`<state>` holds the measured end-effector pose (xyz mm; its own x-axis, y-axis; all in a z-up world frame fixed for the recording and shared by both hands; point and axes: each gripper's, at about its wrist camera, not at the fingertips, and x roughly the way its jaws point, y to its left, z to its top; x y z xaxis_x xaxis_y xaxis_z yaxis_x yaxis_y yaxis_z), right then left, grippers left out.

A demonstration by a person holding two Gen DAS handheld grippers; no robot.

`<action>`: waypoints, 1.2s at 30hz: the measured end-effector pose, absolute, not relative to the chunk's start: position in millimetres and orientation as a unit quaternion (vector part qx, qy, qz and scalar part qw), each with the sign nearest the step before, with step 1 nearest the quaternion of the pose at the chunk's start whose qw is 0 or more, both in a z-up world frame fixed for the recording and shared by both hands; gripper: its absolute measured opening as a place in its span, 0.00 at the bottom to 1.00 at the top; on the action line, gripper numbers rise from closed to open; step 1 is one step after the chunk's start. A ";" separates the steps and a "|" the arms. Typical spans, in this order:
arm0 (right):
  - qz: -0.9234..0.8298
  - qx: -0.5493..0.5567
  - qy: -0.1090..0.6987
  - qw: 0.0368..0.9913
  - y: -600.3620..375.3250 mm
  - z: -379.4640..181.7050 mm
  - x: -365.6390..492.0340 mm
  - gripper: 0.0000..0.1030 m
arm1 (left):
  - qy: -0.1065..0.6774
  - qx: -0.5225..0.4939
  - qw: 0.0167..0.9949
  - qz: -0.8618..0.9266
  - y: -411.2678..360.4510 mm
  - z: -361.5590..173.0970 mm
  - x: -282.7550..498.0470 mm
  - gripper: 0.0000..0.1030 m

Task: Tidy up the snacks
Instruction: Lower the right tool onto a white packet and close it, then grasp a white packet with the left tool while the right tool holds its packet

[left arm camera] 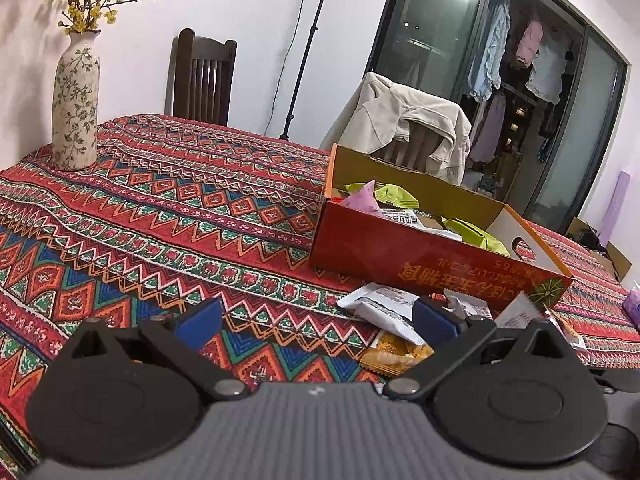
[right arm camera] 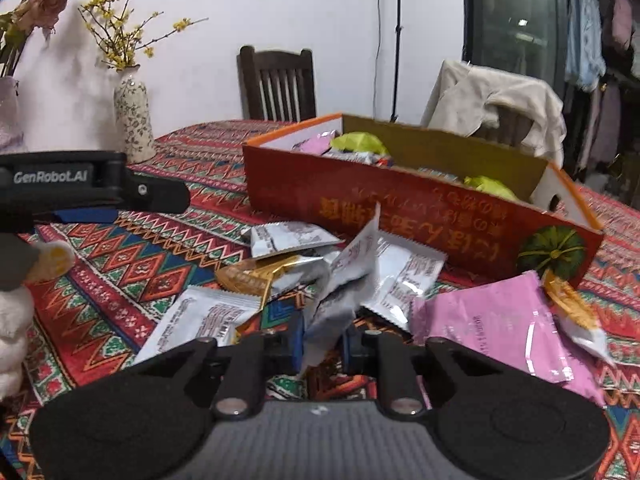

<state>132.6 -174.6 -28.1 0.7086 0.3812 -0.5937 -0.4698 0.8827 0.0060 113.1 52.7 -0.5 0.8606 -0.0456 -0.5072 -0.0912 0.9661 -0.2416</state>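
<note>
Where left view misses it, right tool [right arm camera: 322, 344] pinching silver packet [right arm camera: 340, 284], pink packet [right arm camera: 492, 320] beside

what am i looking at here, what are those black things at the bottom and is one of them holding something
Those black things are two hand-held grippers, each carrying a camera that looks out along its fingers; a person works them. One picture is from the left gripper, whose jaws stand wide open and empty. The other is from the right gripper, shut on a white snack packet. More packets, including a pink packet, lie on the patterned tablecloth in front of a red cardboard box that already holds some snacks.
</note>
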 end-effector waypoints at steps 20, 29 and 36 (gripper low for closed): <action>0.187 -0.009 0.234 0.954 -225.2 2.5 118.6 0.14 | 0.298 -0.088 0.950 0.013 31.3 5.1 126.5 1.00; 0.175 0.022 0.232 0.957 -240.3 -3.4 123.2 0.14 | 0.334 -0.032 0.942 -0.009 -2.9 1.8 143.5 1.00; 0.167 0.038 0.228 0.959 -248.2 -6.3 121.3 0.14 | 0.367 -0.031 0.930 -0.009 -17.5 -10.7 137.7 1.00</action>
<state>121.3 -248.2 -6.3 0.8404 0.3375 -0.4241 -0.3028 0.9413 0.1491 137.7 -17.5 -10.7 0.7307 -0.0400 -0.6815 -0.0052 0.9979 -0.0641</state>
